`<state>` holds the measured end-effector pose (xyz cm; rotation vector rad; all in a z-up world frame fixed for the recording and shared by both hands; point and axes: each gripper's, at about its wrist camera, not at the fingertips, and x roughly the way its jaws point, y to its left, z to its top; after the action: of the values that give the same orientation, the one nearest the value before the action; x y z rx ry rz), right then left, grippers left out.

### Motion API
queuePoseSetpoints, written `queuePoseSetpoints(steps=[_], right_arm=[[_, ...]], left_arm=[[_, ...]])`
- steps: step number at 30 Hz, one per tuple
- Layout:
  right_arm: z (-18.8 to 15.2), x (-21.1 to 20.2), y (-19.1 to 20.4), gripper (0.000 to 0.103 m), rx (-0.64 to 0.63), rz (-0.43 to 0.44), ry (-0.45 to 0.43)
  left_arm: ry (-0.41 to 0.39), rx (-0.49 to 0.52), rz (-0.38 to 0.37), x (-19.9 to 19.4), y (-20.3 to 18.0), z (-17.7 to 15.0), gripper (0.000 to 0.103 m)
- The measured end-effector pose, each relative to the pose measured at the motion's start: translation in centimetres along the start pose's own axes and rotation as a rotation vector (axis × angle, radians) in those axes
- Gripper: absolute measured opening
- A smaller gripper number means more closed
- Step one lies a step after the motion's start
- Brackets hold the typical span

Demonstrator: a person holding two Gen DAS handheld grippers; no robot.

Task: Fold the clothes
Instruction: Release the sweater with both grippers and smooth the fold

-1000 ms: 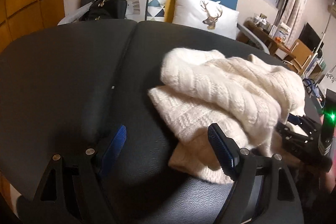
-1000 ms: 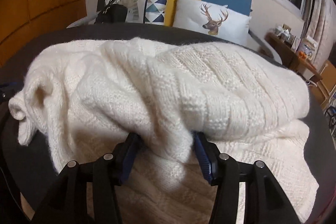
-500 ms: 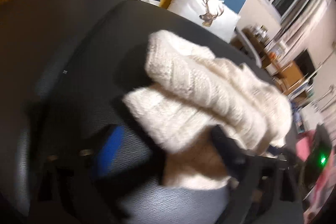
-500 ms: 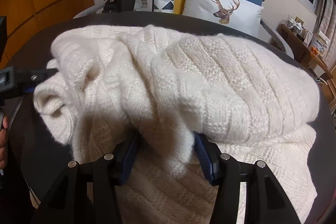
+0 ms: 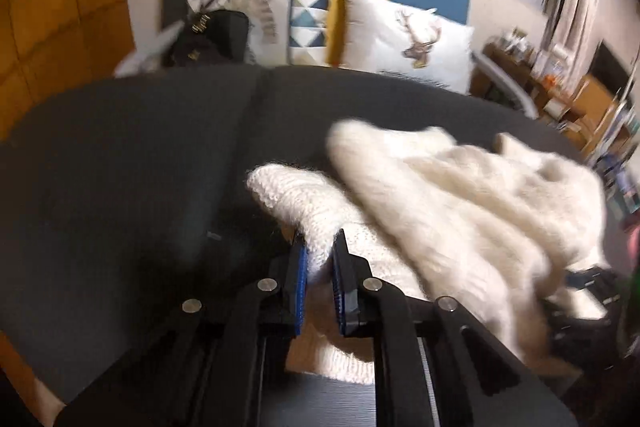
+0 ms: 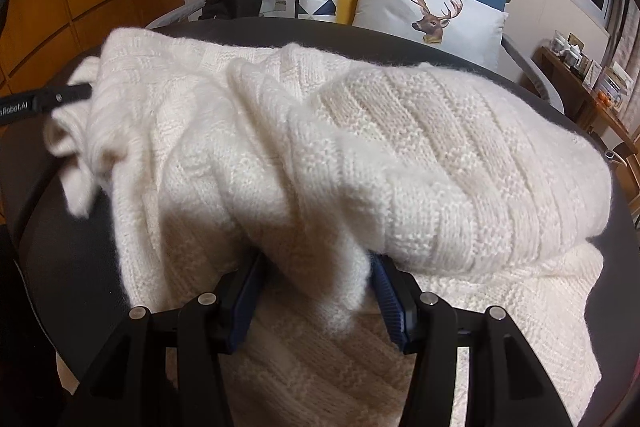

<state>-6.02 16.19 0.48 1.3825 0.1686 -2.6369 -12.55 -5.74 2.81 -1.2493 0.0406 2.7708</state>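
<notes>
The dark tabletop (image 5: pixel 120 167) lies bare on its left half and along its far edge, so a gripper could pass there. The bunched sweater (image 6: pixel 360 147) fills the right half up to the near edge. Beyond the far edge, cushions (image 6: pixel 432 15) and a bag (image 5: pixel 212 39) stand close.
</notes>
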Motion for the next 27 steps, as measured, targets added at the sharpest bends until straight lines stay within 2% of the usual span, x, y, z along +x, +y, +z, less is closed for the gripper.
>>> queuePoseSetpoints(steps=[4,7,10,12,14,16,18,19,21,24,27], right_arm=[[0.3,0.1,0.2,0.055,0.003,-0.006,0.019],[0.4,0.2,0.3,0.055,0.003,-0.017,0.027],[0.4,0.1,0.5,0.055,0.010,-0.022,0.023],[0.4,0.0,0.5,0.055,0.010,-0.025,0.020],[0.5,0.0,0.5,0.055,0.009,-0.028,0.022],[0.5,0.0,0.5,0.056,0.011,-0.029,0.023],[0.5,0.0,0.4,0.057,0.021,-0.028,0.017],[0.5,0.0,0.4,0.058,0.022,-0.024,0.015],[0.6,-0.1,0.4,0.060,0.017,-0.012,0.017],[0.6,-1.6,-0.2,0.057,0.036,0.011,0.001],[0.2,-4.8,-1.7,0.057,0.089,0.020,-0.075]], left_arm=[[0.029,0.088,0.185,1.4,2.8,0.6,0.011],[0.110,0.157,0.290,4.0,4.5,0.4,0.012],[0.094,0.148,0.258,4.4,5.4,0.0,0.015],[0.070,0.077,0.226,3.0,6.1,0.0,0.017],[0.021,-0.032,0.202,0.9,7.0,-0.1,0.019],[-0.077,-0.130,0.200,-1.9,7.5,-0.7,0.022],[-0.135,-0.163,0.190,-3.6,6.7,-1.2,0.022],[-0.148,-0.155,0.161,-4.1,6.0,-1.1,0.022],[-0.143,-0.065,0.087,-4.4,2.8,-0.7,0.022],[-0.103,0.149,-0.007,-3.2,-3.5,-0.4,0.022],[-0.016,0.274,-0.071,-0.3,-8.3,-0.8,0.023]])
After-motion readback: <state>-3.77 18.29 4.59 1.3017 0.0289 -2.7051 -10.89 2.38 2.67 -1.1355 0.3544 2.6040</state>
